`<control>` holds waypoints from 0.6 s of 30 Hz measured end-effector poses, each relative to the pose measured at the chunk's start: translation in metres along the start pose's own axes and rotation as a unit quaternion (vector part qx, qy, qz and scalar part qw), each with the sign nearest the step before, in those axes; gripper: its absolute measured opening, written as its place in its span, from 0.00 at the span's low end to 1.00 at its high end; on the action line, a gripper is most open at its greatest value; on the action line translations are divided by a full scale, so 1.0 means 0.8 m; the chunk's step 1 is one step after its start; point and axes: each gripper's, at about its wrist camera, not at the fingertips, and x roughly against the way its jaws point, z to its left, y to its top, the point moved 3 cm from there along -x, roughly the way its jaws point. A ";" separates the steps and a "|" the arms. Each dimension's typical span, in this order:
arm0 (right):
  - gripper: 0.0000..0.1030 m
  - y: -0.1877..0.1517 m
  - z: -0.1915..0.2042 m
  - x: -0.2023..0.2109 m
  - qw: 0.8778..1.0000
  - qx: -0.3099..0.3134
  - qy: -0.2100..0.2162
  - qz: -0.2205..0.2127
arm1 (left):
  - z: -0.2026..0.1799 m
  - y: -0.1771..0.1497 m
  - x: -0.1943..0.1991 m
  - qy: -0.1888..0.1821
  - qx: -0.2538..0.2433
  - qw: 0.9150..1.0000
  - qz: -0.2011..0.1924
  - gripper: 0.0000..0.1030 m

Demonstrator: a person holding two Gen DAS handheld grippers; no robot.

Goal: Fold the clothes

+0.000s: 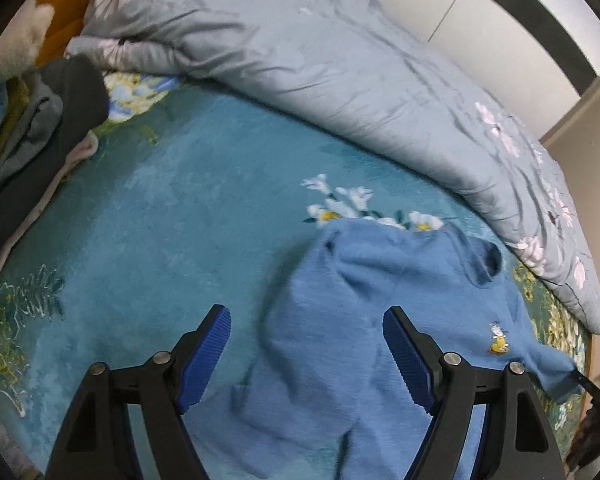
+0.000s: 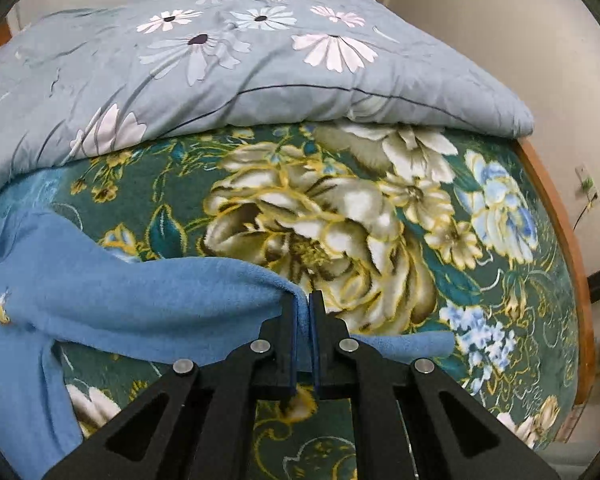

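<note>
A blue fleece top (image 1: 384, 320) with a small yellow duck badge (image 1: 499, 339) lies rumpled on the teal flowered bedspread (image 1: 188, 200). My left gripper (image 1: 306, 320) hovers over its left side, jaws wide open with nothing between the blue pads (image 1: 208, 356). In the right wrist view the same top (image 2: 100, 296) stretches from the left, and my right gripper (image 2: 303, 300) is shut on the end of its sleeve (image 2: 236, 284), holding it lifted above the bedspread (image 2: 340, 220). The right gripper also shows at the far right edge of the left wrist view, gripping the sleeve end.
A grey daisy-print duvet (image 1: 340, 80) is heaped along the bed's far side (image 2: 220, 72). A pile of dark and pink clothes (image 1: 40, 140) sits at the left. The bed's wooden edge (image 2: 560, 220) and a pale wall (image 2: 520, 60) lie to the right.
</note>
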 end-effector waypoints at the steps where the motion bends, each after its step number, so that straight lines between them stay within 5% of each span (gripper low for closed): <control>1: 0.07 -0.001 0.004 0.002 1.000 0.006 0.000 -0.001 | 0.005 0.003 -0.002 0.004 0.001 1.000 0.005 0.79; 3: 0.15 -0.003 0.011 0.008 1.000 0.016 -0.002 -0.003 | 0.018 0.009 -0.009 0.007 0.007 1.000 0.023 0.79; 5: 0.49 -0.002 0.014 0.017 1.000 0.017 0.000 -0.010 | 0.031 0.012 -0.019 -0.002 0.015 0.999 0.051 0.79; 6: 0.55 -0.001 0.015 0.026 1.000 0.013 0.005 -0.020 | 0.037 0.014 -0.024 -0.009 0.017 0.998 0.067 0.79; 13: 0.56 -0.014 0.049 0.100 0.991 -0.014 0.096 -0.089 | 0.026 0.002 -0.073 -0.002 -0.071 0.980 0.186 0.78; 18: 0.56 -0.028 0.104 0.126 0.984 0.009 0.155 -0.092 | 0.005 -0.019 -0.088 0.022 -0.214 0.950 0.226 0.70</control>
